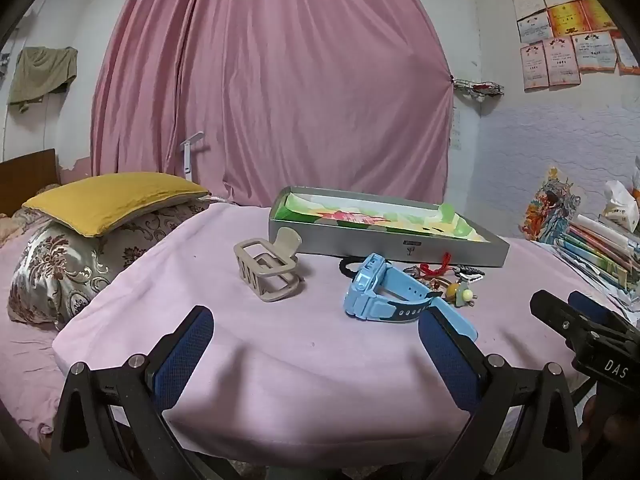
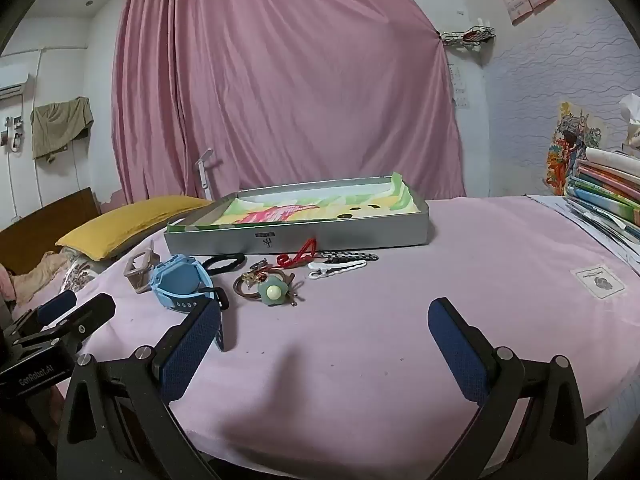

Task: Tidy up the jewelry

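Both grippers, left (image 1: 316,344) and right (image 2: 324,338), spread wide, holding nothing; jewelry loose mid-frame before the tin (image 2: 400,236), nothing in it yet: likely start with the watch (image 1: 380,292), pinching its case, not the floppy strap.

I see a light-blue plastic watch (image 2: 180,286) lying sideways beside a beige plastic claw clip (image 1: 270,270). Hair ties, a green flower-shaped charm (image 2: 273,293) and cords lie before the shallow open grey tin box (image 2: 352,236).
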A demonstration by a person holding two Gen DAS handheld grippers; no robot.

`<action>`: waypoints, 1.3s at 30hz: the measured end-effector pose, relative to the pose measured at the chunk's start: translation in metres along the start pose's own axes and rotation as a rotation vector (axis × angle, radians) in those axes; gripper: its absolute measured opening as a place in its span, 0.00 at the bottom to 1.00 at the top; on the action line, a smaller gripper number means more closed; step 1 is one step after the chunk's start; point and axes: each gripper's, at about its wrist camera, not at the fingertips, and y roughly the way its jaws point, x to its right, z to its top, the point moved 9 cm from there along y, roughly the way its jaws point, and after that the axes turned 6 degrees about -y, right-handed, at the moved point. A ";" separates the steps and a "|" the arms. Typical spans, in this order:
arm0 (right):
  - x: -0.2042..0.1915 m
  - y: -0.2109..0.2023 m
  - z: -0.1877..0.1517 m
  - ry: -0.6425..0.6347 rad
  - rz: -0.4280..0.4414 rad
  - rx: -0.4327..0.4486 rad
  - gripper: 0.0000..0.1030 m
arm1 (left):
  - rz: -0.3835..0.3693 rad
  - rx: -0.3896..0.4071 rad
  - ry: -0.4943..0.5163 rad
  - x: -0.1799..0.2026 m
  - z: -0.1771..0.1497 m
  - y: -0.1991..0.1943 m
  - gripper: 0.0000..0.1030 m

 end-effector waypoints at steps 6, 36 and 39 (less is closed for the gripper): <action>-0.001 0.001 0.000 -0.007 0.007 -0.002 0.99 | 0.002 0.007 0.003 0.000 0.000 -0.001 1.00; -0.003 0.000 0.000 -0.004 0.019 -0.005 0.99 | 0.001 -0.001 -0.002 0.000 -0.001 0.000 1.00; -0.004 0.000 0.000 -0.003 0.019 -0.005 0.99 | 0.001 -0.001 -0.001 0.000 -0.001 0.000 1.00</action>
